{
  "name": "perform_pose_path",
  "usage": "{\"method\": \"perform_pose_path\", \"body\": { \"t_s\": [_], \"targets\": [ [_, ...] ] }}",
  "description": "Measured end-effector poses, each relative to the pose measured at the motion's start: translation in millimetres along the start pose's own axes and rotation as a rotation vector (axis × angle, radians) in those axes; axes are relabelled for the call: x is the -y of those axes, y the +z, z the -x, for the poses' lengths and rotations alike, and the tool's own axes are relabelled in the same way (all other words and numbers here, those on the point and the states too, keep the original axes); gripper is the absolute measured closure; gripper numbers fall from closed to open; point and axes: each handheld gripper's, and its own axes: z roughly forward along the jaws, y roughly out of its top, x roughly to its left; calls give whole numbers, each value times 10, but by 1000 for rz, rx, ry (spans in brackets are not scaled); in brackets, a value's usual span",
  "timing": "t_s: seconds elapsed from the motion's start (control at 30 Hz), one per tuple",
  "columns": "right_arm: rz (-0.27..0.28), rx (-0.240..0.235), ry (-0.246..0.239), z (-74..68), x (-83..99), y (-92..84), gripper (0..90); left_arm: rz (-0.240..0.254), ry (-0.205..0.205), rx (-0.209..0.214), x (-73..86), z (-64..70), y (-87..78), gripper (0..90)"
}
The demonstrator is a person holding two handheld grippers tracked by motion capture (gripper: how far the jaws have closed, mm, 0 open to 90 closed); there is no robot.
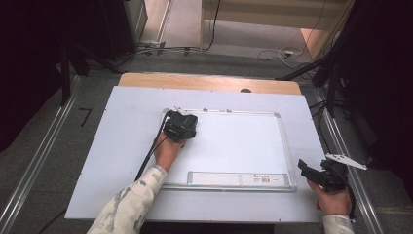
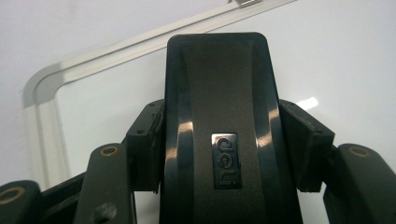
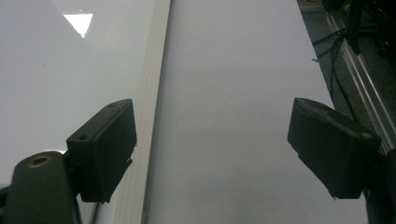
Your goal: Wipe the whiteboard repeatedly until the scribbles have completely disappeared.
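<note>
A person sits at a table covered by a white sheet, with a framed whiteboard lying flat on it. The left gripper is over the board's far left corner, and its jaws are clamped on a black whiteboard eraser. In the left gripper view the eraser stands upright between the two jaws, its sides pressed by both pads, and its rounded top end reaches well beyond the jaw tips; a small embossed label sits on its middle. Beyond the eraser, ahead of the jaws and to their left, runs the board's pale frame with its rounded corner. The right gripper is held just off the board's right edge, near the table's near right corner, and its jaws stand wide apart with nothing between them. In the right gripper view the board's frame edge passes just beside the left jaw, and bare white sheet lies in the gap
</note>
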Motion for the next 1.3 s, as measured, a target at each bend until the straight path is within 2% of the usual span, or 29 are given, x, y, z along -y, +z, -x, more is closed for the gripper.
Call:
{"method": "perform_pose_path", "body": {
  "t_s": [0.17, 0.2, 0.27, 0.37, 0.53, 0.6, 0.77, 0.93, 1.13, 1.27, 1.3],
  "targets": [
    [-1, 1, -4, -6, 0, -2, 142, -31, -84, -64, 1, -263, -31, 410],
    [-1, 1, -5, -7, 0, 2, 143, -34, -95, -74, -2, -296, -32, 410],
    [-2, 2, -4, -12, -2, 10, 143, -36, -99, -80, -7, -279, -28, 410],
    [-3, 3, -9, -24, -9, 18, 143, -29, -79, -60, -8, -189, -20, 410],
    [-6, 0, -17, -58, -21, 33, 143, -23, -11, -2, 3, 115, -28, 410],
    [-4, -1, -21, -62, -23, 35, 143, -18, 12, 15, 28, 192, -47, 410],
    [-6, -3, -16, -50, -22, 38, 143, -15, 26, 32, 98, 159, -107, 410],
    [-5, -3, -15, -55, -22, 31, 143, -13, -30, -17, 63, -19, -70, 409],
    [-7, 1, -10, -46, -22, 31, 143, -16, -130, -96, -10, -286, -6, 409],
    [-9, 4, -9, -32, -20, 39, 143, -23, -148, -123, -19, -245, -2, 409],
    [-9, 4, -8, -34, -20, 40, 143, -26, -144, -119, -15, -223, -9, 409]
  ]
}}
